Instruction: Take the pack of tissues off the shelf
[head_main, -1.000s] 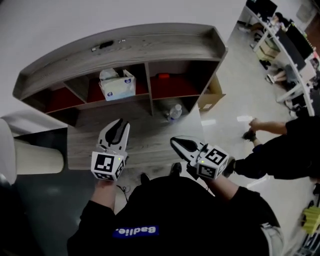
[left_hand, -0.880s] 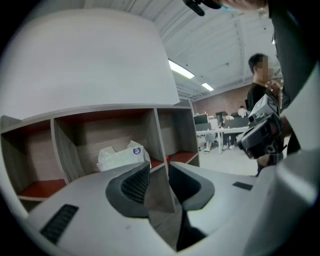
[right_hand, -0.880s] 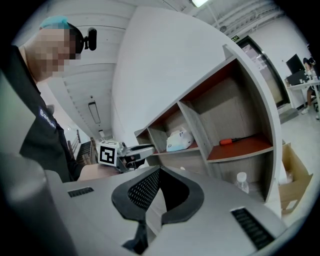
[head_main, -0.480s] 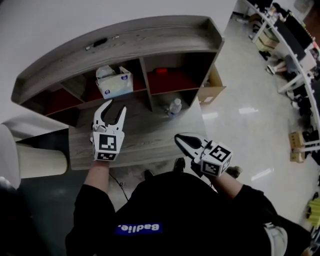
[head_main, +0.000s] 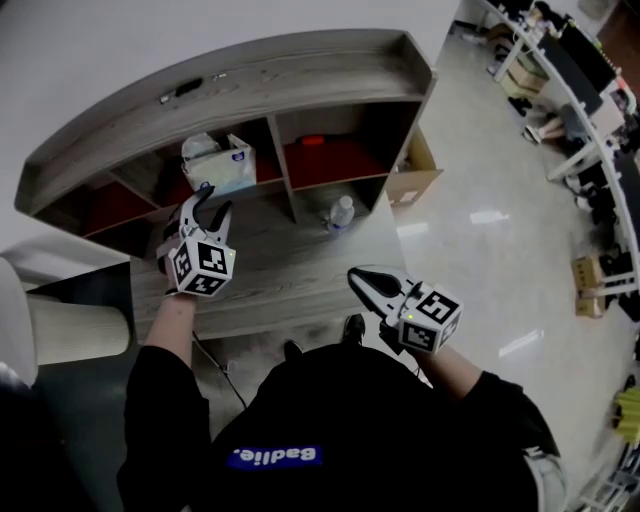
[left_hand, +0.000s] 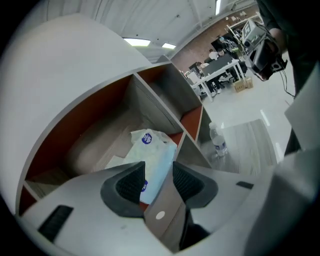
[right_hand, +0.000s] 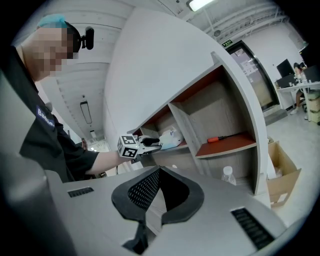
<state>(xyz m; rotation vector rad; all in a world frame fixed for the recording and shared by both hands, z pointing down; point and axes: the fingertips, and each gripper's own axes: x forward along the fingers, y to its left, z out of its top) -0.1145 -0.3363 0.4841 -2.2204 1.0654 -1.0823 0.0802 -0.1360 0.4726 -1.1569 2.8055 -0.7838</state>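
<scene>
We see the pack of tissues (left_hand: 152, 155) ahead of the left gripper's (head_main: 212, 202) fingers (left_hand: 131, 184), pale blue-white with dark blue round marks; those fingers are ribbed black on a light grey body, with black-and-white square markers behind; the shelf (head_main: 250, 80) is grey wood grain with red compartment floors; the tabletop (head_main: 290, 262) beneath the fingers shares that grain; the right gripper's (head_main: 360, 278) fingers show dotted black.

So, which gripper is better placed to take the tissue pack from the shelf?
Left. The left gripper is just before the tissue pack, jaws apart, aimed at it; the right gripper, shut, hangs far from the shelf.
</scene>
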